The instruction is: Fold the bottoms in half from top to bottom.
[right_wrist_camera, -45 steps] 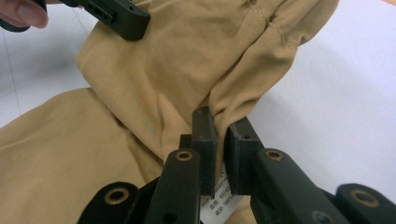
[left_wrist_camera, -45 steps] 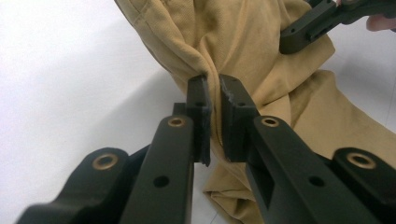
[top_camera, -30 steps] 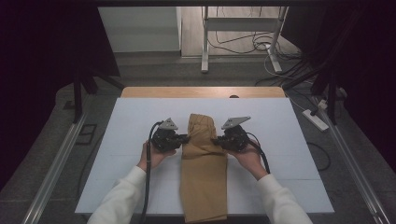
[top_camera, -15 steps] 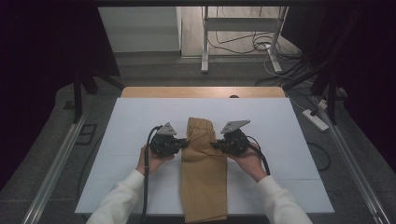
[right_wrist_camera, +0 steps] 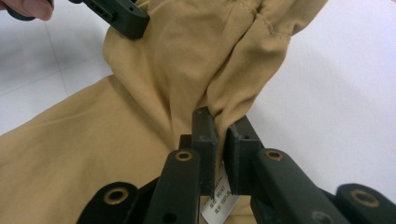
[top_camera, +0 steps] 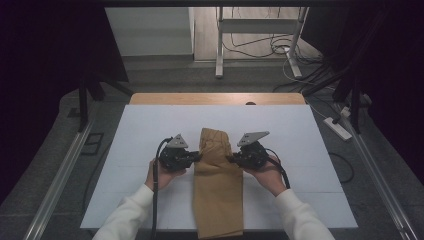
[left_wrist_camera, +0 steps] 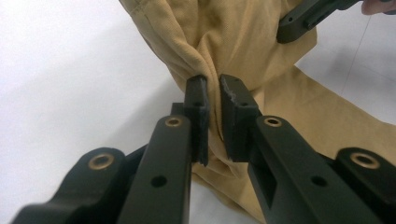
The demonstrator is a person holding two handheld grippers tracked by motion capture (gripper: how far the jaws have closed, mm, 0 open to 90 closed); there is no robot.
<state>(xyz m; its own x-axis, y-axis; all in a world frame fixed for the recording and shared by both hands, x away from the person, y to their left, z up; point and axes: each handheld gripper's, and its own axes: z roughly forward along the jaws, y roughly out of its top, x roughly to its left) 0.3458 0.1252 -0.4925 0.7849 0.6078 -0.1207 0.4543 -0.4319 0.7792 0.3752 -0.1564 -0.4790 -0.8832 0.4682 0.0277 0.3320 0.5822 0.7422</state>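
A tan garment (top_camera: 218, 185) lies in a long folded strip down the middle of the white table (top_camera: 300, 145), its near end hanging over the front edge. My left gripper (top_camera: 196, 156) is shut on the cloth's left edge; in the left gripper view its pads (left_wrist_camera: 200, 100) pinch a bunched fold of the tan cloth (left_wrist_camera: 261, 56). My right gripper (top_camera: 231, 159) is shut on the right edge; in the right gripper view the pinched tan cloth (right_wrist_camera: 196, 60) bunches above the jaws and a white care label (right_wrist_camera: 219, 200) sticks out below them. The far end of the garment is gathered between the two grippers.
The white table has bare surface left and right of the garment. A wooden strip (top_camera: 215, 98) borders its far edge. Beyond it are a metal stand (top_camera: 260, 35) and floor cables (top_camera: 280, 47). A power strip (top_camera: 339, 128) lies off the right side.
Both grippers have drawn the garment's far end slightly toward the person, keeping their grip; the cloth between them is a little more bunched.
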